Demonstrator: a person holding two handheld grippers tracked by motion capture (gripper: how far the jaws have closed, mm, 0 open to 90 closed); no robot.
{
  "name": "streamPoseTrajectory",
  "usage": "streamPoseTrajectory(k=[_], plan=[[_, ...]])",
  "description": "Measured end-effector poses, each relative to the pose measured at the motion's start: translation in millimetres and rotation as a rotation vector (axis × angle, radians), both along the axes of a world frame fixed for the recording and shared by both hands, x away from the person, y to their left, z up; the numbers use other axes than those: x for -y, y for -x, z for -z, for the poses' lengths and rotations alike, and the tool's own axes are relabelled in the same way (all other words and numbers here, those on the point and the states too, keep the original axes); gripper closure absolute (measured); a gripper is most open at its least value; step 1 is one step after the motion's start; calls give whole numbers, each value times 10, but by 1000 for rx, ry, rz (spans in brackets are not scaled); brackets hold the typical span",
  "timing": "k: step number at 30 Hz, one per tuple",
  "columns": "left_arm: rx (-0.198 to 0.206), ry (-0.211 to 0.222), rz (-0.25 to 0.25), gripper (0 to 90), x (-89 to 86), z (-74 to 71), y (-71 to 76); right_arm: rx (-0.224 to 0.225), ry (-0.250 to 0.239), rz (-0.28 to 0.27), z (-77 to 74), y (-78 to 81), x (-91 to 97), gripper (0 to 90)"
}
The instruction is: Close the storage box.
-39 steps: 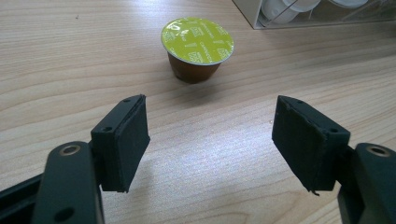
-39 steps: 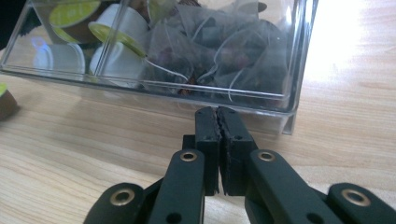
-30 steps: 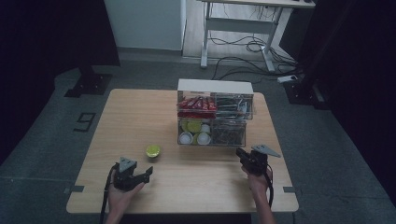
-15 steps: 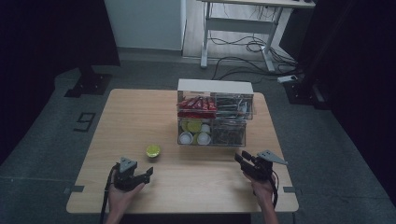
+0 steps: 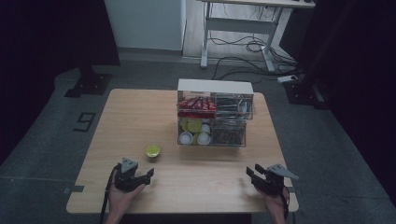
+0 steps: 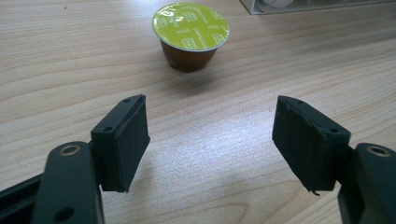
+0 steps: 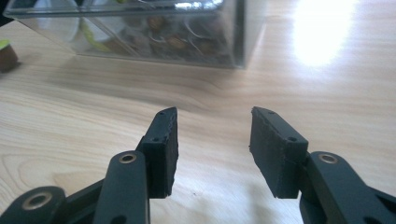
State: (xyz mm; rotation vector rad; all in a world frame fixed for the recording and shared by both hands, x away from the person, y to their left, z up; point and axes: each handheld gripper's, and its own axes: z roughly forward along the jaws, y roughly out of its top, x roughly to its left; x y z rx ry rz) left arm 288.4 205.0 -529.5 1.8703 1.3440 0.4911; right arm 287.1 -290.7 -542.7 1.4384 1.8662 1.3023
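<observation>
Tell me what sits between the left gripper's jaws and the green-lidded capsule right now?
Nothing: the left gripper view shows only bare wooden table between the open left gripper and the capsule. The high view agrees.

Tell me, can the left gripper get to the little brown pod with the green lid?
Probably yes: the left gripper is open, and only bare wooden table lies between it and the small brown pod with the green foil lid.
</observation>
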Motion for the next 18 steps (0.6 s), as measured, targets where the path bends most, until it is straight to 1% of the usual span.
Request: streamPoseTrajectory(k=[3,6,9,10,16,18], plan=[[-5,-3,3,274,3,7,-5,-3,0,14,20,31,60,515],[-9,-8,8,274,13,15,-13,-7,14,16,27,29,80,510],[-14,-14,14,274,30,29,-20,-10,47,10,30,23,68,502],[-15,-16,14,274,37,34,-21,-8,50,12,33,21,65,501],[-18,-18,20,274,48,34,-19,-3,47,10,34,0,61,493],[-18,-19,19,274,41,33,-18,-3,55,10,33,-13,50,485]])
